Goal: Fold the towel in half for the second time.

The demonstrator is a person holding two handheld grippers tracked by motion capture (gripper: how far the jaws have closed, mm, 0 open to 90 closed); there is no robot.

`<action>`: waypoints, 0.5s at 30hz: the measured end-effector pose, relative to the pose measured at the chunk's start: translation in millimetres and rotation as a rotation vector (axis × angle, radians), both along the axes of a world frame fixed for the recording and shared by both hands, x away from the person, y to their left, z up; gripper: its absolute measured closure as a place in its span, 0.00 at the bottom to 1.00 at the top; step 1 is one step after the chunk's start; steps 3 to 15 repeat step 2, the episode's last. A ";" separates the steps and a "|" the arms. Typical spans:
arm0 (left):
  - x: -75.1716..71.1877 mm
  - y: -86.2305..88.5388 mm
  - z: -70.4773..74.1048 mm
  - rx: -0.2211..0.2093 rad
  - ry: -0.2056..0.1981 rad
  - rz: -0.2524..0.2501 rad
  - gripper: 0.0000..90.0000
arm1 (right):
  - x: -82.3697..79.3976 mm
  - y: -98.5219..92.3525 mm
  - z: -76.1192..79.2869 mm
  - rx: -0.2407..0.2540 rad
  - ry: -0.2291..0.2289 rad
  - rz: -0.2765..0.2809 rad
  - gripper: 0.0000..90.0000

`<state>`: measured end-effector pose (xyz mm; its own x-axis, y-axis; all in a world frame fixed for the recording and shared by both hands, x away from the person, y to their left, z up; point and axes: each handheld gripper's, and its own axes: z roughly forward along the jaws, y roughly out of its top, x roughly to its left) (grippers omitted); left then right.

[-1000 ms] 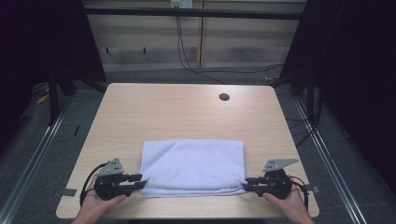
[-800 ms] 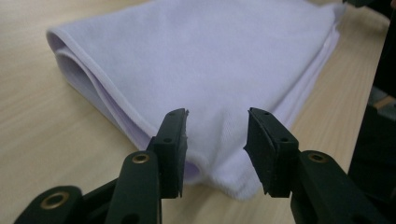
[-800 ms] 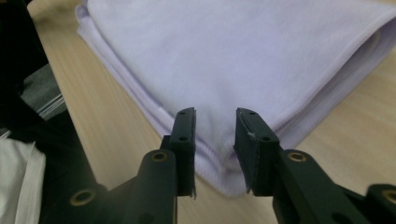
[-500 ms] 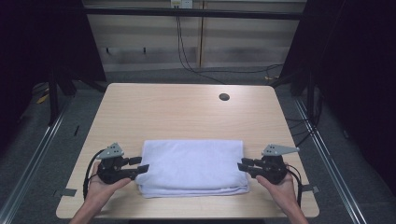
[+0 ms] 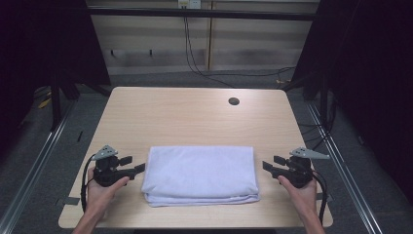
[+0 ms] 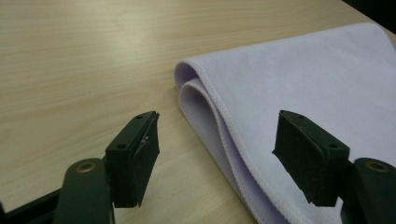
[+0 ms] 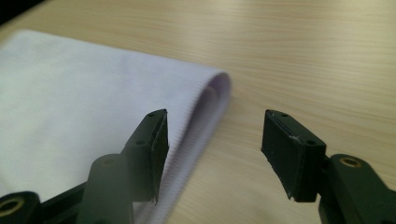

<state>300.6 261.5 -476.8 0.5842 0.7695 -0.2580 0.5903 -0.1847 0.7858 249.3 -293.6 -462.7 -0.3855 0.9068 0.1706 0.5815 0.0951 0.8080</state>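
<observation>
A folded white towel (image 5: 200,173) lies flat at the front middle of the wooden table (image 5: 195,117). My left gripper (image 5: 139,168) sits just off the towel's left edge, held by a hand and pointing at the towel. Its jaws have just been opening and stand wide, with no pad touching the cloth. In the left gripper view the layered towel (image 6: 303,74) edge lies just ahead of the left gripper (image 6: 217,126). My right gripper (image 5: 267,165) rests a short way off the towel's right edge, its jaws also just opened. Ahead of the right gripper (image 7: 215,121) the towel (image 7: 93,93) fold shows, unpinched.
A dark round hole (image 5: 234,101) marks the table's far right part. Bare wood stretches behind the towel and at both sides. Black cables (image 5: 195,58) run over the floor beyond the far edge, and metal rails (image 5: 341,165) flank the table.
Both grippers released the towel's front corners, opened, and drew outward and away from the front edge. The towel now lies free on the table.
</observation>
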 end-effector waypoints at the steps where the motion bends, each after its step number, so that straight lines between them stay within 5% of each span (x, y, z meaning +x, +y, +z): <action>1: -0.9 -0.1 -0.1 0.025 -0.004 -0.003 0.33 | -0.9 -0.8 -0.2 -0.022 -0.010 -0.018 0.44; 15: -1.7 -0.3 -0.6 0.031 -0.003 -0.007 0.32 | -1.0 -2.1 -1.0 -0.020 -0.008 -0.027 0.41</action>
